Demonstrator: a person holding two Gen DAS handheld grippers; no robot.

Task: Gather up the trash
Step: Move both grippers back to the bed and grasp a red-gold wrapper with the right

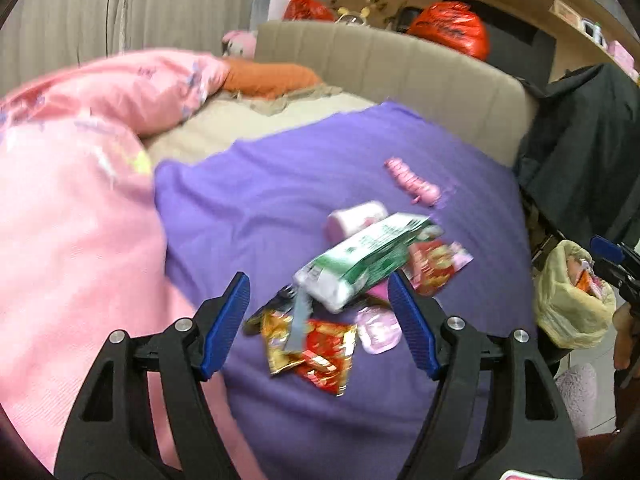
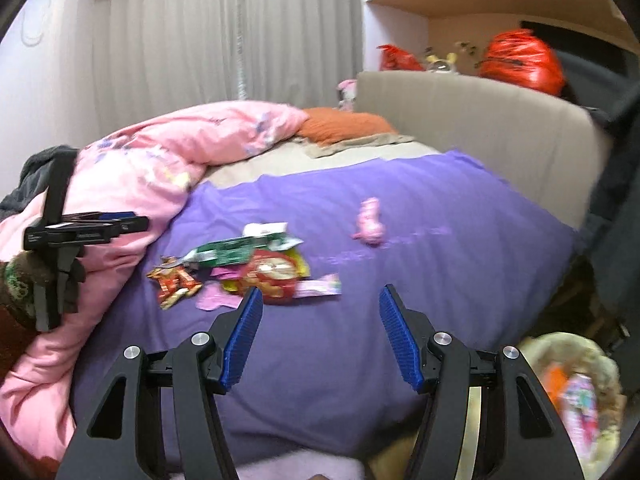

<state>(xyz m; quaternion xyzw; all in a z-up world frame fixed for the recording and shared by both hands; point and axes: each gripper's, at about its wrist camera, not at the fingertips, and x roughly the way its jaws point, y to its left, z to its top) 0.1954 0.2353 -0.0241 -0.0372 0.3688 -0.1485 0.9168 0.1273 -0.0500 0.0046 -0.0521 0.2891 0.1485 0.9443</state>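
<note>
Item: my left claw (image 1: 320, 300), spread, empty, above the wrapper heap (image 1: 320, 340); green packet (image 1: 368, 256) just ahead. My right claw (image 2: 320, 312), spread, empty; trash bag (image 2: 576, 392) to its right. Step: reaching. Next, probably: pinch one wrapper, carry it bagward.

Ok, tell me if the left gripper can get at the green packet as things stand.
Probably yes. The left gripper is open and empty, and the green packet lies on top of the wrapper pile on the purple sheet, just ahead between the fingers. Nothing covers it.
</note>
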